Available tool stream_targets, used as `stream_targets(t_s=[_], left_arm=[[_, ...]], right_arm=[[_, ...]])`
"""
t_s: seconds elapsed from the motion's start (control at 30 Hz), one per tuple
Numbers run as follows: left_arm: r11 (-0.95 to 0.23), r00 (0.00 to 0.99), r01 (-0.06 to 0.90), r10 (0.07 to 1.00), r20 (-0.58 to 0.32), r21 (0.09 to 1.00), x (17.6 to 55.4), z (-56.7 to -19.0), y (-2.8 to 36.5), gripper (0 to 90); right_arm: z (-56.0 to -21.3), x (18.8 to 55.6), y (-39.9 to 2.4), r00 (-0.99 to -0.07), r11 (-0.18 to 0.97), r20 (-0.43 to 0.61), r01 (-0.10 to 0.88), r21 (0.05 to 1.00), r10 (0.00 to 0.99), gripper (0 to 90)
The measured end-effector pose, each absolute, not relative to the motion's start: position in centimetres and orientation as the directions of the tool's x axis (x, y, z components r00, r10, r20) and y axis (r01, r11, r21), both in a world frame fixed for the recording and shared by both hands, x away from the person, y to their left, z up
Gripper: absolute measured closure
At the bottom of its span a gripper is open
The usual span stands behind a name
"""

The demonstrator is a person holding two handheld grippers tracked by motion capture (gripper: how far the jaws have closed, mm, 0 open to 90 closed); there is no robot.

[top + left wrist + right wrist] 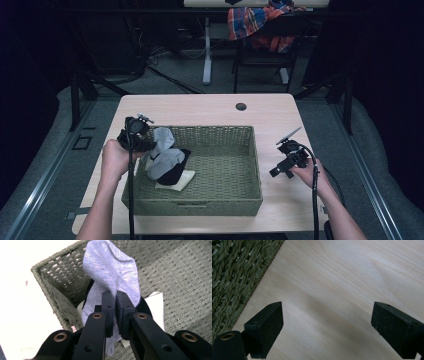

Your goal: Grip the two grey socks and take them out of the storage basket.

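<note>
Clearly we have the left hand-held gripper [113, 315] pinched shut on a grey sock [112, 275], which hangs limp over the nine o'clock end of the wicker basket [220, 206], above a black garment [176, 172] and a pale cloth [186, 181]. We judge the sock light, soft and floppy; it drapes rather than holds shape, so a pinch on a gathered fold near one end suits it. Our right hand-held gripper [325, 325] waits wide open and empty over the counter [280, 120], at three o'clock of the basket
</note>
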State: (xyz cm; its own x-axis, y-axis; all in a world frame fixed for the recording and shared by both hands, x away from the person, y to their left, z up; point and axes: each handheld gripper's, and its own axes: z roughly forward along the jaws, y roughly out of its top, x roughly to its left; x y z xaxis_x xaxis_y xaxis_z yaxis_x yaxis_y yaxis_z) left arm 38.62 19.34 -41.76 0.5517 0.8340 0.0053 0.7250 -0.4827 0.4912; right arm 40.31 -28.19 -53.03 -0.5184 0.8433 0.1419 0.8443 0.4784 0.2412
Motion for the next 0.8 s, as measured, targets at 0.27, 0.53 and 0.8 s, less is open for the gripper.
stream_targets(t_s=[0.27, 0.53, 0.8], left_arm=[[-0.474, 0.547, 0.714, 0.837, 0.013, 0.516, 38.3, -40.8, 19.8, 86.3], [-0.45, 0.526, 0.705, 0.85, 0.021, 0.547, 37.7, -39.3, 20.8, 86.3], [-0.428, 0.501, 0.697, 0.865, 0.036, 0.576, 37.3, -37.9, 22.0, 86.3]], right_arm=[[-53.2, 40.2, -28.1, -0.504, 0.458, 0.149, 0.85, 0.259, 0.851, 10.4], [-53.0, 40.3, -28.2, -0.512, 0.468, 0.154, 0.848, 0.249, 0.845, 10.4], [-52.9, 40.3, -28.3, -0.515, 0.474, 0.146, 0.846, 0.243, 0.845, 10.4]])
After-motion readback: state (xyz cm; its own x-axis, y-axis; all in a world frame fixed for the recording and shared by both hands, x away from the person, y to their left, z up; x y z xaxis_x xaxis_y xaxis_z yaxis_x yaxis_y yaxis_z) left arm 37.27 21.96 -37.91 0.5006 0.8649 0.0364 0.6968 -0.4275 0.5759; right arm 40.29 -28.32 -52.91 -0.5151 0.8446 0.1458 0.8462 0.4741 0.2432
